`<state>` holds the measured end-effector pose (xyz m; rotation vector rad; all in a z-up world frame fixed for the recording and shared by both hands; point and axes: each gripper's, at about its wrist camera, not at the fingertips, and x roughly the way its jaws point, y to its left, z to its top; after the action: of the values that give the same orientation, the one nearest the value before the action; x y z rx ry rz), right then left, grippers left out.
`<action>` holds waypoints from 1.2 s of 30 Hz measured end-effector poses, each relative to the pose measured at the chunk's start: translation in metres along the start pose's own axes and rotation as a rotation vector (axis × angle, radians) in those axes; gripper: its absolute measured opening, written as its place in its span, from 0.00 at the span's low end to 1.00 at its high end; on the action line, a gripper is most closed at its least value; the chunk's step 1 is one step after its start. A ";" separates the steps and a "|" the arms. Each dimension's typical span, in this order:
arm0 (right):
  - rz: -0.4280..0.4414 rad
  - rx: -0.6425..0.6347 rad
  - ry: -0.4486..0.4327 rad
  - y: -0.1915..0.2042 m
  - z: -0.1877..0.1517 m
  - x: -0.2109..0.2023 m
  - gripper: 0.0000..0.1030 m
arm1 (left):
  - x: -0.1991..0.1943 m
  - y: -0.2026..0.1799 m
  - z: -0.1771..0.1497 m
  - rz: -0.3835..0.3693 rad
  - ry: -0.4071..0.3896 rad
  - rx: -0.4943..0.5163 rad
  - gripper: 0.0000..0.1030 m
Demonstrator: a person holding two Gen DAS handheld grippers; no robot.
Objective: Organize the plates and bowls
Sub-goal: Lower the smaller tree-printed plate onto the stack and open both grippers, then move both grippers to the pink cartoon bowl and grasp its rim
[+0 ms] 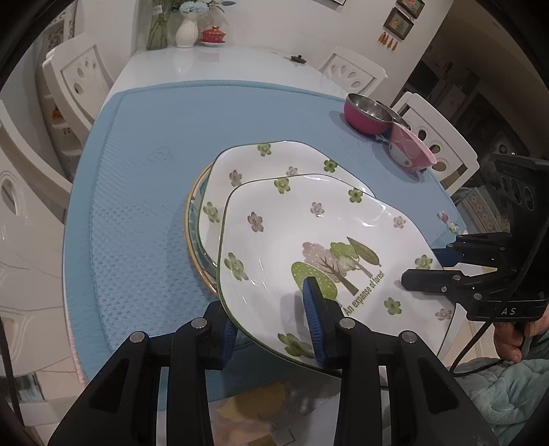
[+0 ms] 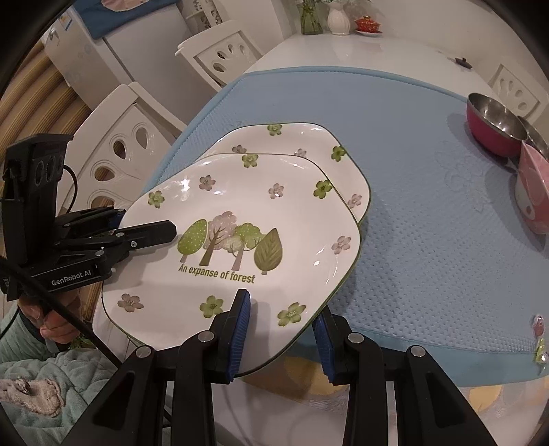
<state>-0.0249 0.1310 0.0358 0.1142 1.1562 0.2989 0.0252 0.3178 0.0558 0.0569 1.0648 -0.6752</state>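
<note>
A white squarish plate with flowers and trees (image 1: 308, 247) (image 2: 240, 240) is held by both grippers, tilted above a matching plate (image 1: 274, 161) (image 2: 308, 144) that lies on a gold-rimmed plate (image 1: 194, 219). My left gripper (image 1: 271, 329) straddles the held plate's near edge, one finger above and one below; it also shows in the right wrist view (image 2: 144, 230). My right gripper (image 2: 281, 329) grips the opposite edge the same way and also shows in the left wrist view (image 1: 429, 267). A red steel bowl (image 1: 367, 113) (image 2: 494, 123) and a pink bowl (image 1: 411, 151) (image 2: 533, 192) sit at the far right.
Everything rests on a blue textured mat (image 1: 144, 192) (image 2: 411, 240) on a white table (image 1: 212, 65). White chairs (image 1: 79, 79) (image 2: 120, 144) stand around it. A vase (image 1: 187, 31) and a red lidded cup (image 1: 213, 34) are at the far end.
</note>
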 end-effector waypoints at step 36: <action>-0.002 0.348 -0.059 -0.069 0.044 -0.003 0.34 | -0.020 0.021 0.058 0.124 -0.034 -0.064 0.39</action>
<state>0.0265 0.0673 0.0396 0.4247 1.1409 0.0890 0.0758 0.3238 0.0960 0.0552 1.0402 -0.5280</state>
